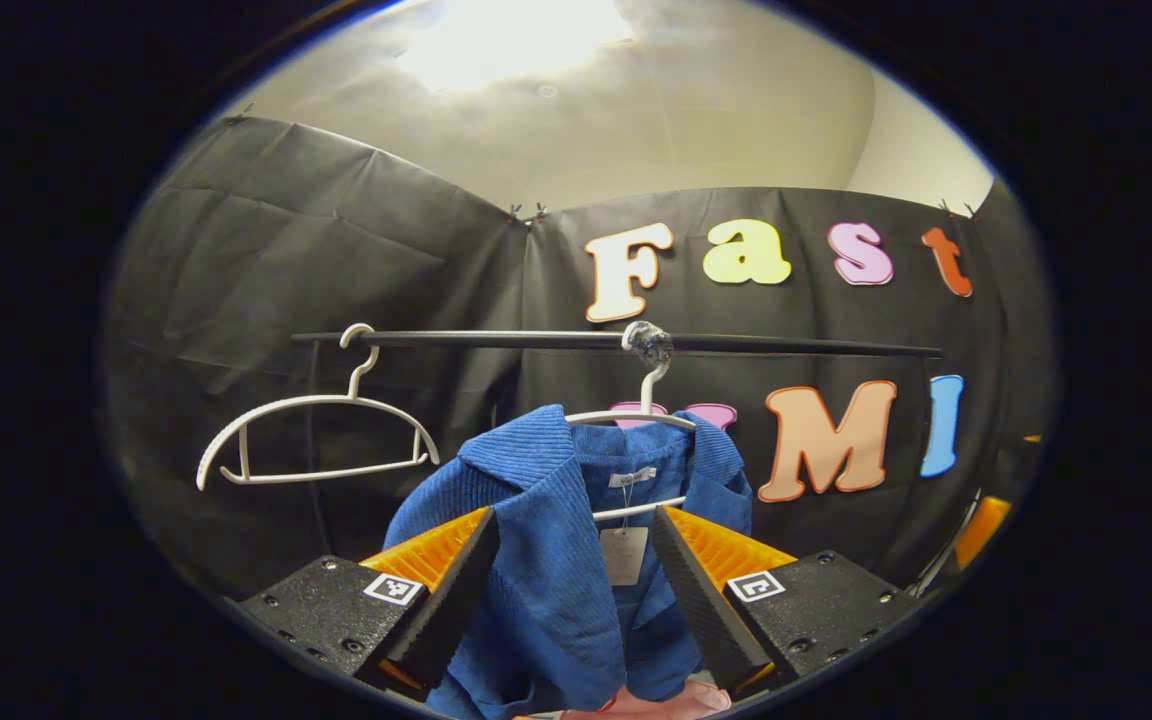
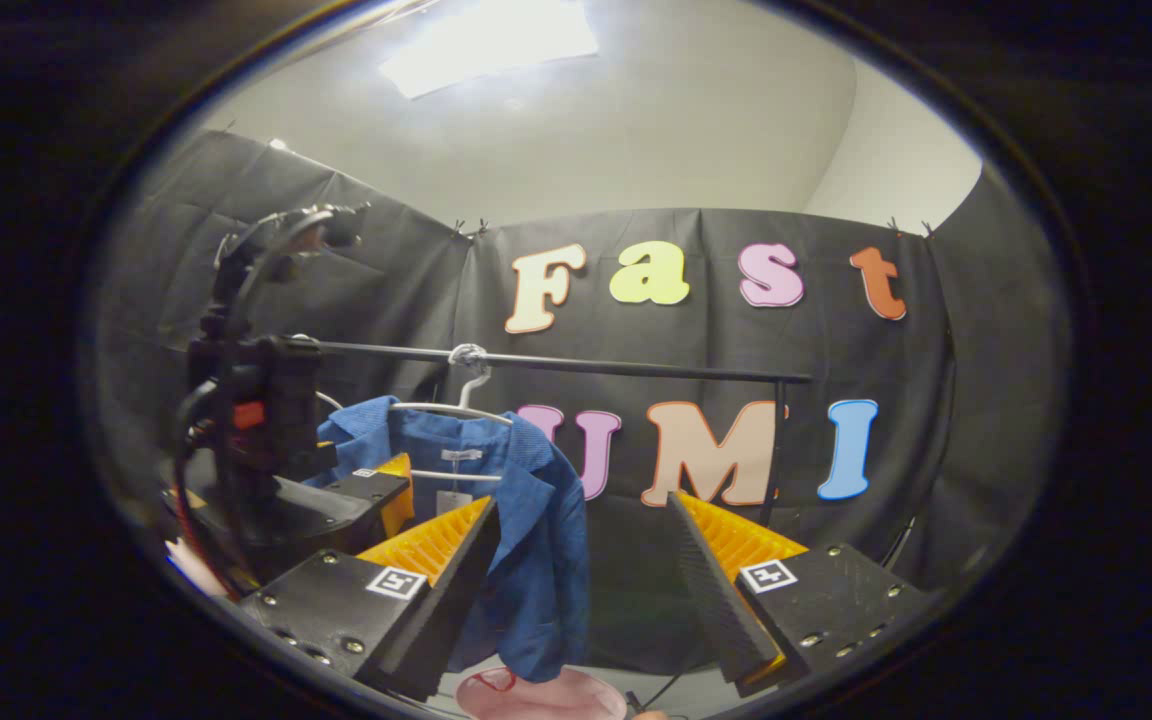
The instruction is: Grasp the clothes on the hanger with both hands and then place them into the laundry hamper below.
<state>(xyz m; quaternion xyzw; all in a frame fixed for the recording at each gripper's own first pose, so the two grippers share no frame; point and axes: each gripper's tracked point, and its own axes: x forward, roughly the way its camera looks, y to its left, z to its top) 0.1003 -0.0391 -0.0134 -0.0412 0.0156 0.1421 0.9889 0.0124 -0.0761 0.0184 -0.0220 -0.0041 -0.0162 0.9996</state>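
Note:
A blue corduroy jacket (image 1: 546, 560) hangs on a white hanger (image 1: 636, 415) from a black rail (image 1: 786, 346). My left gripper (image 1: 576, 515) is open, close in front of the jacket, and the jacket's front and paper tag show between its two fingers. In the right gripper view the jacket (image 2: 536, 540) hangs left of centre, with the left gripper (image 2: 381, 480) and its camera rig in front of its left shoulder. My right gripper (image 2: 584, 500) is open and holds nothing; it sits lower and right of the jacket's hem edge. The pink hamper (image 2: 536, 695) lies below.
An empty white hanger (image 1: 316, 440) hangs on the rail to the left of the jacket. The rail's upright post (image 2: 774, 450) stands at the right. The pink hamper's rim (image 1: 656, 700) shows under the jacket. The black cloth wall is close behind.

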